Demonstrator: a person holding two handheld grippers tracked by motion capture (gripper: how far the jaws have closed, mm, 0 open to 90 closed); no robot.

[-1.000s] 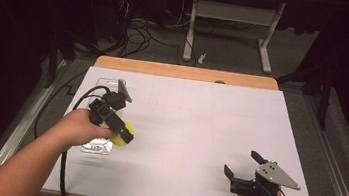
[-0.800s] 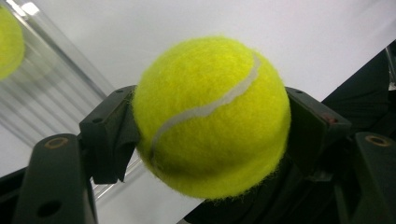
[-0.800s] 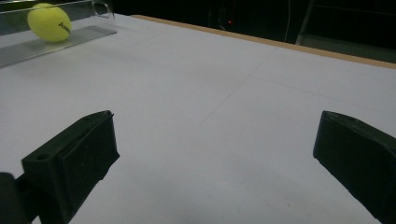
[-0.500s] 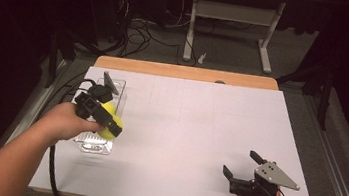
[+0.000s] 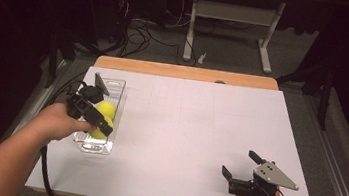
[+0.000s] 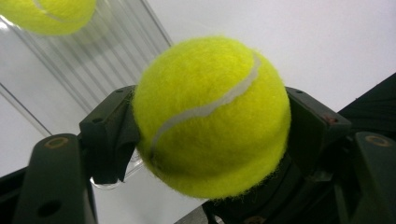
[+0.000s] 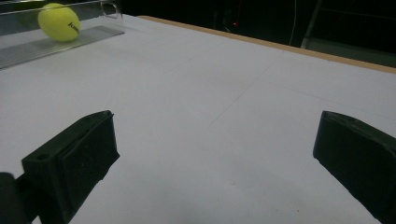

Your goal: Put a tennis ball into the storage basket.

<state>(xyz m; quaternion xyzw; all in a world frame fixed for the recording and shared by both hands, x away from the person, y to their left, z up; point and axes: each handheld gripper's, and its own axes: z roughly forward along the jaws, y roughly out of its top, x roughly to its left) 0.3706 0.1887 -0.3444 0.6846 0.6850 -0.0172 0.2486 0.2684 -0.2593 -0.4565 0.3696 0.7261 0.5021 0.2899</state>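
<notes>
While clamped, fuzzy yellow tennis ball (image 6: 210,116), white seam

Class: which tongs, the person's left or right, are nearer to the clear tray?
Left. The left tongs hang over the clear tray, gripping a ball. The right tongs rest open at the table's opposite near corner, far from it.

Clear bin (image 5: 120,102) at table's left edge: walls block level approach, open top only way in. Bin holds ball (image 5: 106,109); left gripper (image 5: 101,124) with second ball (image 6: 210,116) clamped hangs over near half. White sheet (image 5: 193,130) between bin and right gripper (image 5: 240,167) bare: free passage. Right gripper jaws wide apart, nothing between.
</notes>
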